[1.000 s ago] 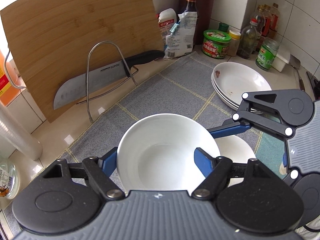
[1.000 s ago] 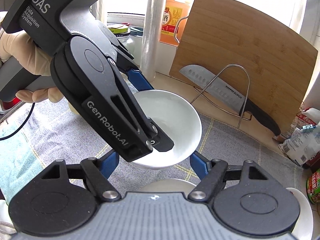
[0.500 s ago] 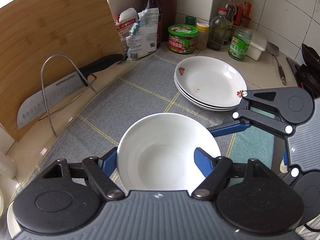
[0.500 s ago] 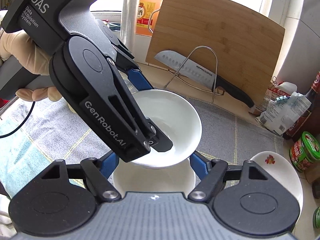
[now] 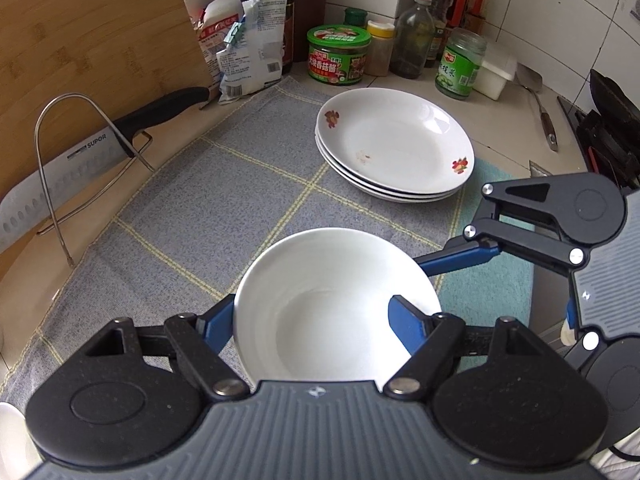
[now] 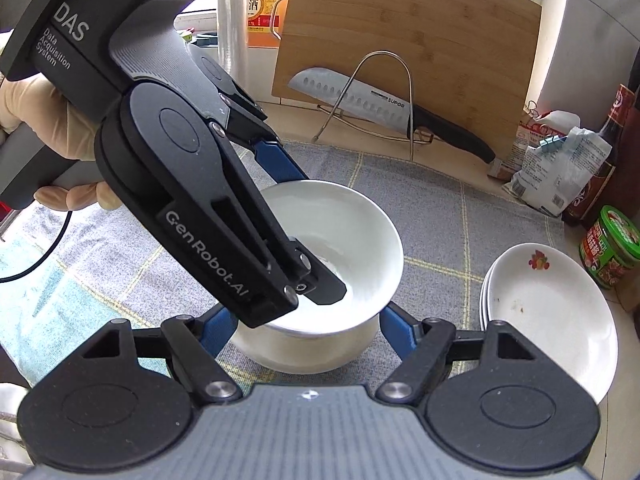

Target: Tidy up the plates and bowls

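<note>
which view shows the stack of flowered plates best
The left wrist view. The stack of plates sits whole and unobstructed on the grey cloth, its layered rims countable. In the right wrist view the stack lies at the right edge, partly hidden behind the right gripper's own body.

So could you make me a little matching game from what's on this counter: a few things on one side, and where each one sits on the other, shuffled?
Things:
1. upper bowl
2. plates
3. knife
4. lower bowl

Places:
A. resting in a wire rack against the cutting board
B. stacked on the grey cloth near the jars
C. pinched at its rim by the left hand-held gripper
D. between the fingers of the right hand-held gripper, under another bowl

Pairs: 1-C, 2-B, 3-A, 4-D
</note>
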A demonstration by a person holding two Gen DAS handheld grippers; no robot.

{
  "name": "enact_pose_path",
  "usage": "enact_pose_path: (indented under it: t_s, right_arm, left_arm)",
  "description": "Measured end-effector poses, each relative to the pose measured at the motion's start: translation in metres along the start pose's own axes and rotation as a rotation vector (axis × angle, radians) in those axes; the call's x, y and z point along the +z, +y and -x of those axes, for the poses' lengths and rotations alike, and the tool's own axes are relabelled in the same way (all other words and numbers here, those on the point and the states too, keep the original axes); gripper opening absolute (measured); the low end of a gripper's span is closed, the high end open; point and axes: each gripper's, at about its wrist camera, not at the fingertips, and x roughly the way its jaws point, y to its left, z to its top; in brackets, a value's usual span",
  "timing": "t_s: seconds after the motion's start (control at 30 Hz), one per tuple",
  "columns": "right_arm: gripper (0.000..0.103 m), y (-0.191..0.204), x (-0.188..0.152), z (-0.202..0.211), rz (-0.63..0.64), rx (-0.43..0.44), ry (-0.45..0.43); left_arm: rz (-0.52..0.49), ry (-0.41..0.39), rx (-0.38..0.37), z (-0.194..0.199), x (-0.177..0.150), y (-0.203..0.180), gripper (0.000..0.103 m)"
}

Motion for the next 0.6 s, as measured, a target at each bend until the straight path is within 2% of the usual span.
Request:
enact_pose_path:
  t_s: [0.6]
  right_arm:
    - [0.081, 0.000, -0.006, -0.007, -0.009, 0.015, 0.042]
  left_arm:
    - [0.008, 0.027, -0.021, -0.013, -0.007, 0.000, 0.080]
